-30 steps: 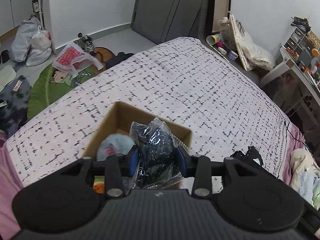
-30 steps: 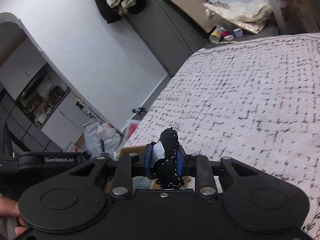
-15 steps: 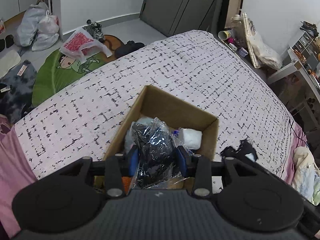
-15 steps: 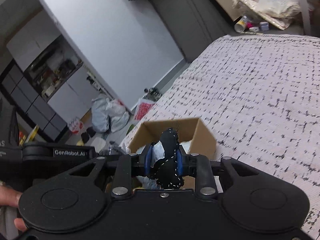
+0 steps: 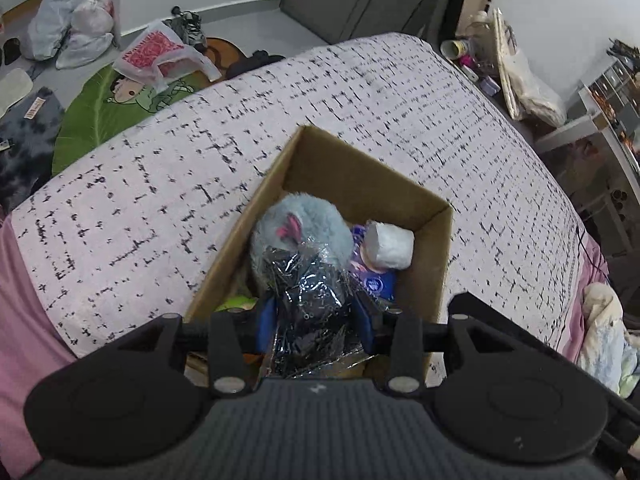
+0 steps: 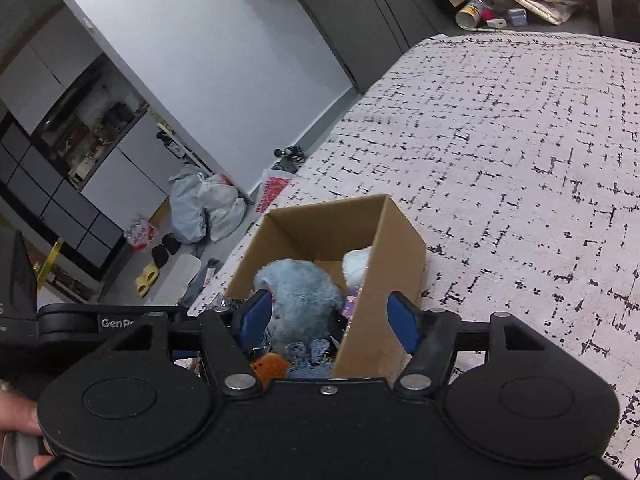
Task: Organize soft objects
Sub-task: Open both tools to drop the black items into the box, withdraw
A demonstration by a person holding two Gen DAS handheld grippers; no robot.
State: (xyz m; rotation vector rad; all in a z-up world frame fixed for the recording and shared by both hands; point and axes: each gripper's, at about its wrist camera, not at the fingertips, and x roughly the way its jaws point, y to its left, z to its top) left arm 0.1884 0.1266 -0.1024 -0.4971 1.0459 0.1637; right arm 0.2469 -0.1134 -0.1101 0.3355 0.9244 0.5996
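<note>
Left hand-held gripper [image 5: 316,314]: pinching a crinkly bag [image 5: 310,296] above the box [image 5: 360,176], for dropping in.
Right hand-held gripper [image 6: 330,322]: just spread, empty (jaws straddle the box's near wall).

The left wrist view looks steeply down from close above an open brown cardboard box [image 5: 362,184] standing near the closest edge of a bed covered in a white spread with black dashes [image 5: 160,184]; the bed's far edge and the cluttered floor lie beyond. The right wrist view sits just as near but faces the same box [image 6: 394,264] at a shallower slant, from its other side, towards a white wall. Both share the box, its fluffy grey-blue plush toy [image 5: 308,224] [image 6: 298,292] and the bedspread [image 6: 520,140].
</note>
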